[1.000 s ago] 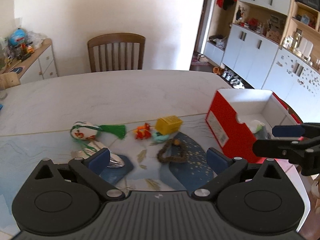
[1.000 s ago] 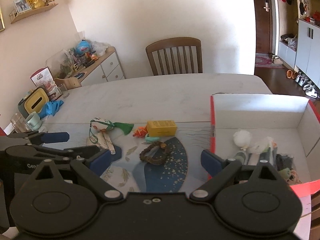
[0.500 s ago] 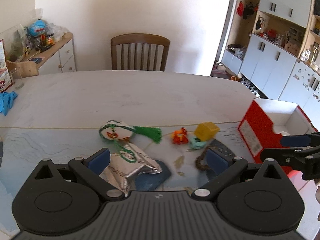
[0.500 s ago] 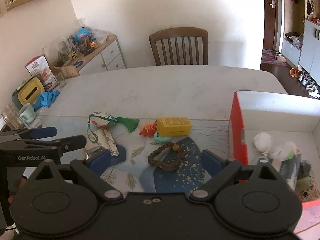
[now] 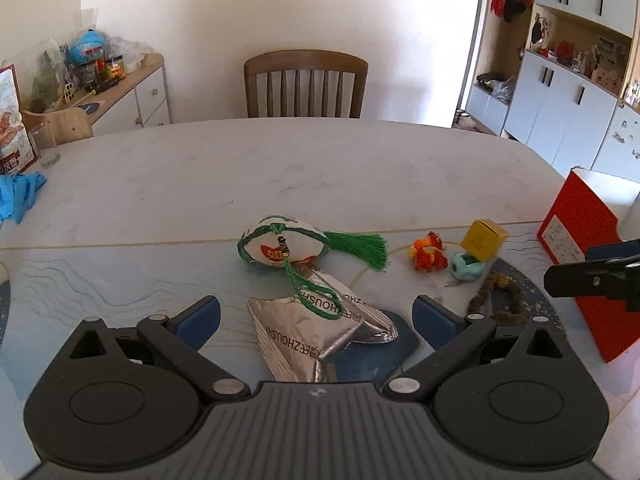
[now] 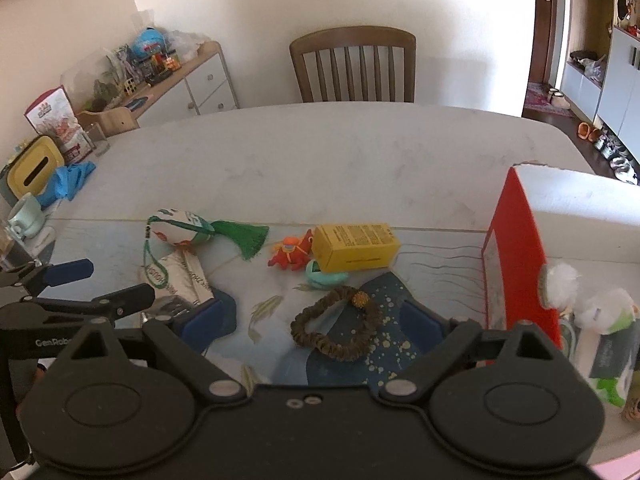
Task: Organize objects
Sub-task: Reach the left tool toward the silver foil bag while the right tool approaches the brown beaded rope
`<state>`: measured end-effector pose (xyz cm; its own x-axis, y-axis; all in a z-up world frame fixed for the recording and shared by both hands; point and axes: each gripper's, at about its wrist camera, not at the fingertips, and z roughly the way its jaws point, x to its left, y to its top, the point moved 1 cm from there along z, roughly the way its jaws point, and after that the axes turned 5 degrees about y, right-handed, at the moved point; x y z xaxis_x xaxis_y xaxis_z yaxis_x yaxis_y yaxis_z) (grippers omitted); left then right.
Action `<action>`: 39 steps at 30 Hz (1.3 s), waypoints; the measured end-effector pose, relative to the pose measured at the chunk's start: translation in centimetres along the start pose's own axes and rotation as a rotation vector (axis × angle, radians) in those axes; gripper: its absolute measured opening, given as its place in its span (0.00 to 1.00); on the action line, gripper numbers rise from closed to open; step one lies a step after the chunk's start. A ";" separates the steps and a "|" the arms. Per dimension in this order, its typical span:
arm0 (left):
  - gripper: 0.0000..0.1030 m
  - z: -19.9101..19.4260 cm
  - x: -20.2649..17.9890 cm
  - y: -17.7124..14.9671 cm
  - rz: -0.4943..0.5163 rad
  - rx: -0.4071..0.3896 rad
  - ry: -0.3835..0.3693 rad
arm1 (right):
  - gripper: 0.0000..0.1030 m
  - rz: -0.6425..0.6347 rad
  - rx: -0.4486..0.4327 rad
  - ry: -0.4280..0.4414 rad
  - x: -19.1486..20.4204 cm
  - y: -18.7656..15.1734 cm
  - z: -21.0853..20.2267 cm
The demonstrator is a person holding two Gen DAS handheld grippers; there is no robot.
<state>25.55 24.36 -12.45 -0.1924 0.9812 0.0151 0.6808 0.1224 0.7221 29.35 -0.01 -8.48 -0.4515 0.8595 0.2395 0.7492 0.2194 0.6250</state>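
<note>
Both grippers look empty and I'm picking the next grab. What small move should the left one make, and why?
Probably ease the left gripper forward and down onto the silver foil packet. Its jaws are open, the packet lies right between them, and the green cord of the tasselled sachet drapes over it, so go gently.

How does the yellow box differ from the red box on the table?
The yellow box is small, closed and lies on its side among the loose items; the red box is far larger, open at the top and stands at the table's right end. The red box has white inner walls and holds several things, while the yellow box shows only printed text on its side. Both are rectangular cartons resting on the table.
</note>
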 end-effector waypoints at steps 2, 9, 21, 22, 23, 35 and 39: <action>1.00 0.4 0.0 0.0 0.007 -0.001 0.001 | 0.91 0.003 0.008 -0.003 -0.1 0.0 0.6; 1.00 2.2 0.2 -0.4 0.001 0.007 -0.016 | 0.90 0.006 0.042 -0.024 -0.2 -0.2 3.0; 1.00 5.7 -1.1 -1.5 0.053 0.038 -0.012 | 0.86 0.061 0.092 -0.081 -1.5 -0.5 6.9; 1.00 5.8 -1.2 -1.7 0.062 0.035 -0.010 | 0.86 0.059 0.094 -0.080 -1.4 -0.5 7.1; 1.00 5.9 -1.3 -1.8 0.069 0.033 -0.007 | 0.86 0.052 0.097 -0.083 -1.4 -0.6 7.3; 0.94 5.9 -0.9 -2.4 0.037 0.030 -0.025 | 0.69 -0.031 0.105 -0.121 -0.4 -1.4 7.9; 0.86 5.6 -0.8 -2.2 0.007 0.034 -0.022 | 0.56 -0.060 0.100 -0.126 0.0 -1.5 7.9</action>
<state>28.15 24.17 -17.91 -0.1719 0.9851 0.0047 0.7058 0.1199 0.6982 32.03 3.28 -15.31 -0.4368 0.8934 0.1050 0.7704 0.3112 0.5565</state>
